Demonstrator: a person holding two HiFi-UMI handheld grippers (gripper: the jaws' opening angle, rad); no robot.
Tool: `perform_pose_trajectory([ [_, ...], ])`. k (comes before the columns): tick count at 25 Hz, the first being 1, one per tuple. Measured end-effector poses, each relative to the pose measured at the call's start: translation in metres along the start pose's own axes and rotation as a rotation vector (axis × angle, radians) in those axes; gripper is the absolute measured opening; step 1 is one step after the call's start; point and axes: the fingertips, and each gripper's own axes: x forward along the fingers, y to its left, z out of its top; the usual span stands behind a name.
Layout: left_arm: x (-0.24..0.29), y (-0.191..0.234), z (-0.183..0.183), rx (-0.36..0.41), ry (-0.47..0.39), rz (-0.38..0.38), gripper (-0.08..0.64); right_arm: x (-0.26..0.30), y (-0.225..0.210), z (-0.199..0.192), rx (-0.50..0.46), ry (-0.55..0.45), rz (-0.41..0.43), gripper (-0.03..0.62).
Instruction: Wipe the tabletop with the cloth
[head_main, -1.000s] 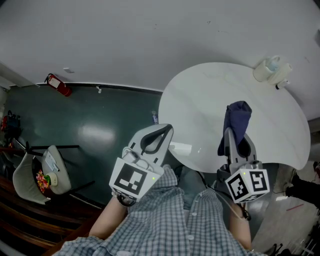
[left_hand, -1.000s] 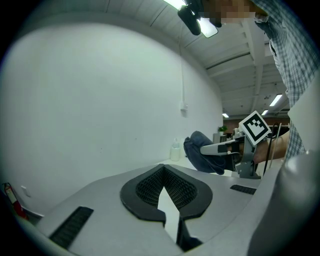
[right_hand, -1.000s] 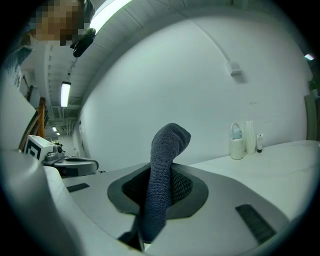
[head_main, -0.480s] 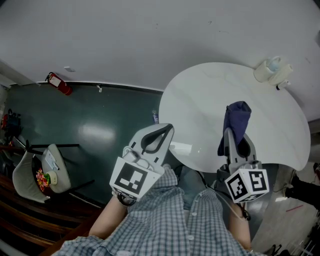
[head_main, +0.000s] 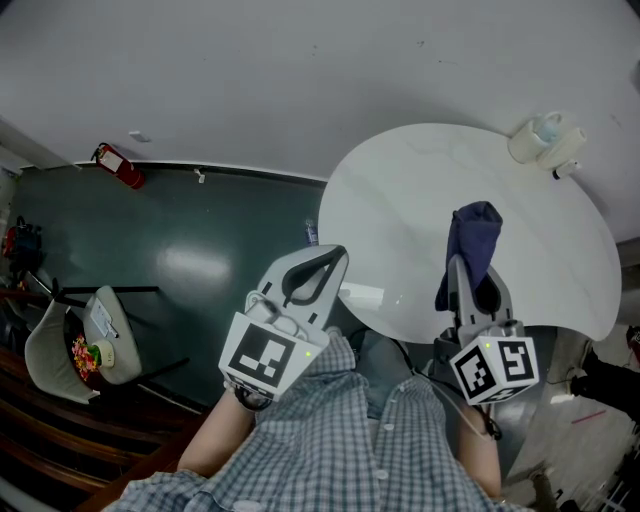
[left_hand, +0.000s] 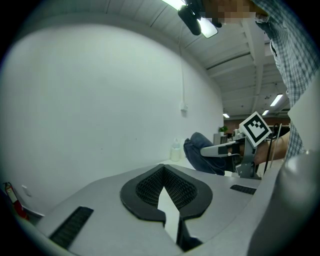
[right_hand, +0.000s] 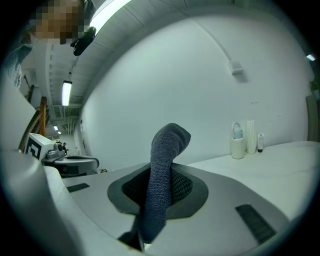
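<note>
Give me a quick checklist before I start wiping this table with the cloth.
1. Cloth clamped in right gripper: ok.
2. Left gripper empty, jaws together: ok.
3. Cloth lying flat on table: not ok, it sticks up out of the jaws.
4. Bottles away from cloth, at the far edge: ok.
5. Where the table is dirty: cannot tell.
</note>
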Motion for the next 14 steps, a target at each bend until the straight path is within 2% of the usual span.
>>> perform_pose_trajectory([
  [14, -0.0035, -0.0056, -0.0007, 0.005, 0.000, -0.003, 0.005, -0.0037, 0.0034, -0.0039, 0.004, 0.007, 0.016, 0.061],
])
